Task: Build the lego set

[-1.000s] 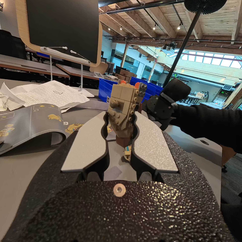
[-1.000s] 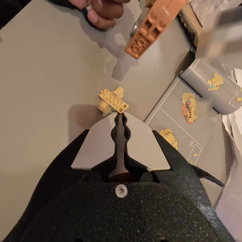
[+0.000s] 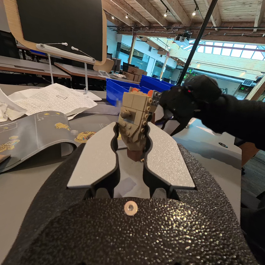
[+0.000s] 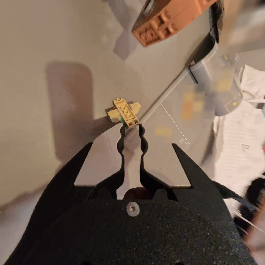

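Observation:
My left gripper (image 3: 131, 129) is shut on a tan brick model (image 3: 136, 111) with orange and grey parts on top and a brown base, and holds it upright above the grey table (image 3: 21, 193). The model's orange-brown underside also shows at the top of the right wrist view (image 4: 164, 24). My right gripper (image 4: 132, 126) is open, pointing down at the table. A small tan brick piece (image 4: 124, 113) lies on the table right at its fingertips, its near end between them and not clamped. The right gripper also shows in the left wrist view (image 3: 186, 103), behind the model.
An open grey instruction booklet (image 3: 35, 133) lies left of the model and shows in the right wrist view (image 4: 186, 129). White paper (image 3: 50, 99) lies behind it. Blue bins (image 3: 119, 88) and a black board on a stand (image 3: 57, 28) stand farther back.
My right gripper's jaws, nearly together before, have opened, and its tips have moved up to the small tan piece. My left gripper keeps its hold on the model.

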Demonstrator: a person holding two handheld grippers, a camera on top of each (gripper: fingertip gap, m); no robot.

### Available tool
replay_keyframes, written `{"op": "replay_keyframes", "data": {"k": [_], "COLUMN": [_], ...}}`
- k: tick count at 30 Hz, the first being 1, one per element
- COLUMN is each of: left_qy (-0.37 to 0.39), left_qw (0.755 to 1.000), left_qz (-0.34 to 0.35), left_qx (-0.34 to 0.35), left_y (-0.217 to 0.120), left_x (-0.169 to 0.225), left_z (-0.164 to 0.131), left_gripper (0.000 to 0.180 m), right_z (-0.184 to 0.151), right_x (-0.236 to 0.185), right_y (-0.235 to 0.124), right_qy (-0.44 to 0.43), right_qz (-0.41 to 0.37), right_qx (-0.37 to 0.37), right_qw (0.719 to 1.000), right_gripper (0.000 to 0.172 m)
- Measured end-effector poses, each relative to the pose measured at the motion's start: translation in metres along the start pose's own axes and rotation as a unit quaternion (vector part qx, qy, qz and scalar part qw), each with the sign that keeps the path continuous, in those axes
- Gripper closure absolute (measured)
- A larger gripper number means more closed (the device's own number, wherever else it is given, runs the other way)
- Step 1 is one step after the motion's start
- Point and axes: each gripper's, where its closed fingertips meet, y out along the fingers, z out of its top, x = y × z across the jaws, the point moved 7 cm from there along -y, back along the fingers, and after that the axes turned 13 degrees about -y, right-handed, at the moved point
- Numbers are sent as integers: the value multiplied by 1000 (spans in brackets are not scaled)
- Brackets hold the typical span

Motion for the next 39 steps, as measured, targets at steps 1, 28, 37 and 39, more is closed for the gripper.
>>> {"op": "replay_keyframes", "data": {"k": [1,28,37,39], "left_qy": [-1,-38,-38,-40], "left_qw": [1000,999,999,999], "left_qz": [0,-7,-8,-8], "left_qx": [1,33,31,31], "left_y": [0,-10,-11,-11], "left_x": [-1,-9,-9,-9], "left_z": [0,6,6,6], "left_gripper": [146,146,146,146], "right_z": [-1,51,7,3], "right_x": [2,-19,-6,-6], "right_y": [-7,4,-13,-11], "right_qy": [-23,-223,-47,-31], "right_qz": [-2,36,73,90], "right_qx": [-50,-313,-123,-104], "right_qw": [998,923,989,990], "right_gripper": [153,150,144,143]}}
